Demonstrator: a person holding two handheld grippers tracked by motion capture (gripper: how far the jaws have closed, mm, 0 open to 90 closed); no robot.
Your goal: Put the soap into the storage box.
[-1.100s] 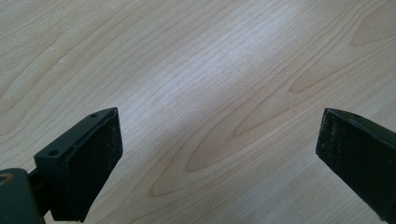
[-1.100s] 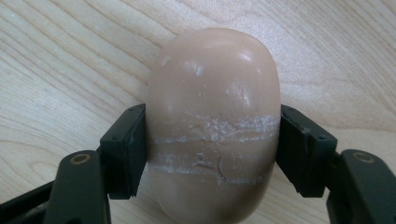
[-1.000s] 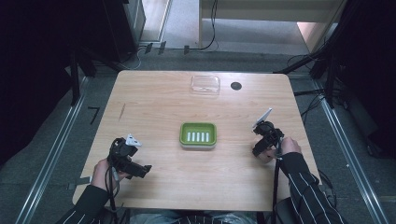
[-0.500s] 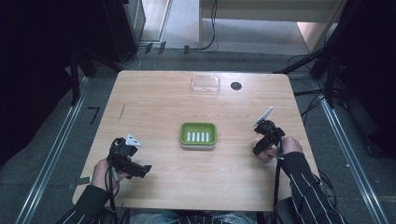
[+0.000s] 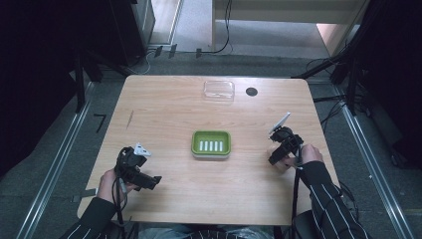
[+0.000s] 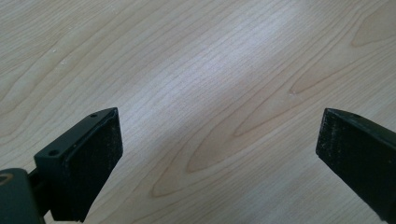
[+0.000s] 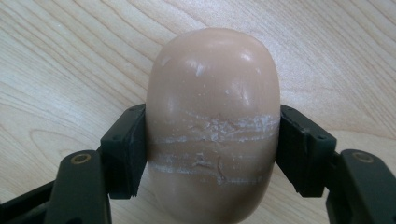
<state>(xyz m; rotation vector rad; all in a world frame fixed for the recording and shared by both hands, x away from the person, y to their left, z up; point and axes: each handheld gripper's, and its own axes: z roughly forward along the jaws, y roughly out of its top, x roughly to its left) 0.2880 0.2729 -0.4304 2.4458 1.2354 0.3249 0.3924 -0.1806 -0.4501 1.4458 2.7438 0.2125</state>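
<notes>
Beige soap bar (image 7: 212,121) clamped in right hand-held gripper (image 7: 212,154) above wooden table (image 7: 70,60)

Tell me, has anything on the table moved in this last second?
Nothing visibly changed. The right gripper stays shut on the smooth beige oval soap bar, the left gripper stays open over bare wood, and the green plastic soap dish and clear plastic lid lie where they were.

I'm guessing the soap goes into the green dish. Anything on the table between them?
Nothing visible: bare wooden table lies between the right hand-held gripper, shut on the beige oval soap bar, and the green rectangular plastic soap dish.
</notes>
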